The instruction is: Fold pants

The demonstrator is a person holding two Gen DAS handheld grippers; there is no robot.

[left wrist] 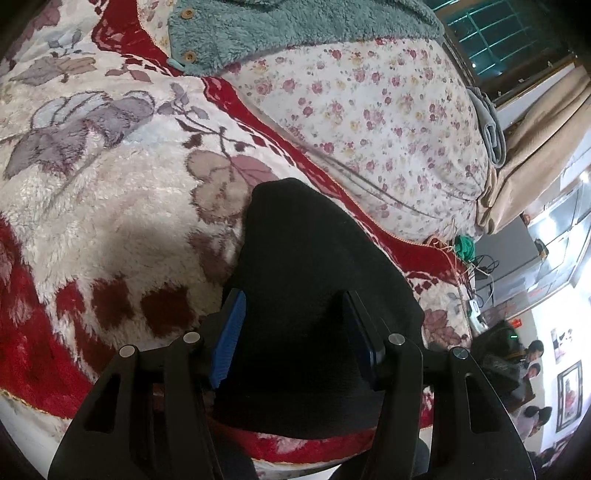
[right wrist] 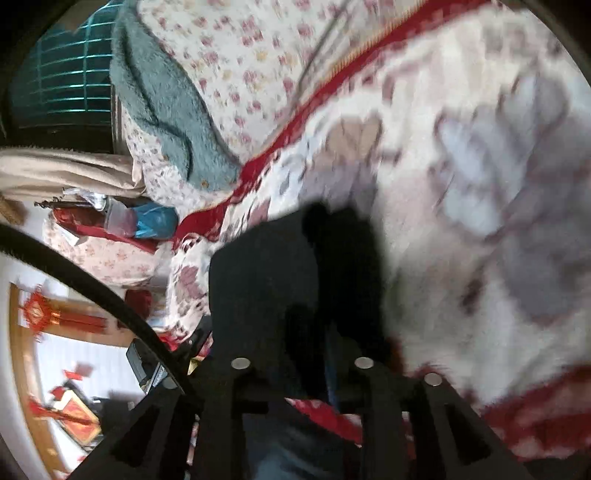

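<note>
Black pants point(left wrist: 314, 295), folded into a compact thick bundle, matte knit-looking fabric. Lying on plush red-and-cream floral blanket point(left wrist: 110, 229), near its red border edge. Rounded top end, wider toward camera. Right wrist view blurred; same dark bundle point(right wrist: 266, 280).

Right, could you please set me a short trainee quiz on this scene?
1. True or false: the pants lie on the blanket.
2. What colour is the fleece? A teal, B red, C black.
3. Fill in: the pads of the left gripper are ____.

Key: 1 true; 2 A; 3 blue.
</note>
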